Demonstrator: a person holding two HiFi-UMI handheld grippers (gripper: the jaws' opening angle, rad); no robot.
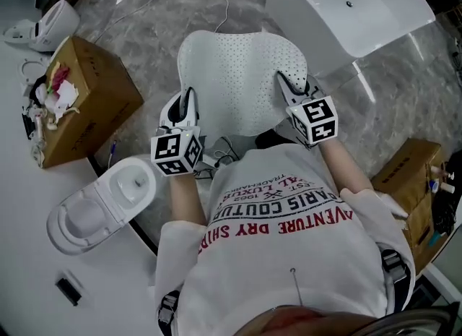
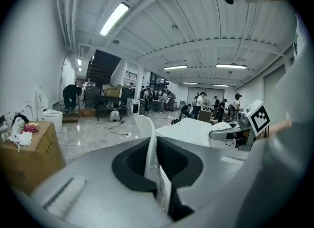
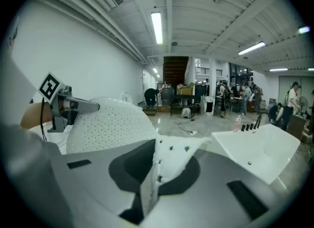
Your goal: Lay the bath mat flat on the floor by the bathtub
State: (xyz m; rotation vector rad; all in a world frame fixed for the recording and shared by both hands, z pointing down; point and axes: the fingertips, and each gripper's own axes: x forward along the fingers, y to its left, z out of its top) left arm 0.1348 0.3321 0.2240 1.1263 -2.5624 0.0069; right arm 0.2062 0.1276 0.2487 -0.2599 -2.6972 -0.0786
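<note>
A white perforated bath mat [image 1: 238,74] hangs spread in the air over the grey marble floor, held by its two near corners. My left gripper [image 1: 189,103] is shut on the mat's left corner; in the left gripper view the mat's edge [image 2: 151,143] stands pinched between the jaws. My right gripper [image 1: 286,85] is shut on the right corner, and in the right gripper view the holed mat [image 3: 169,161] bunches up between its jaws. The white bathtub [image 1: 346,6] stands just beyond, at the upper right.
A white toilet [image 1: 101,204] stands at the lower left, with an open cardboard box [image 1: 90,100] of odds and ends behind it. Another cardboard box [image 1: 411,183] stands at the right. A cable [image 1: 226,2] trails over the floor. Several people stand far off in the hall.
</note>
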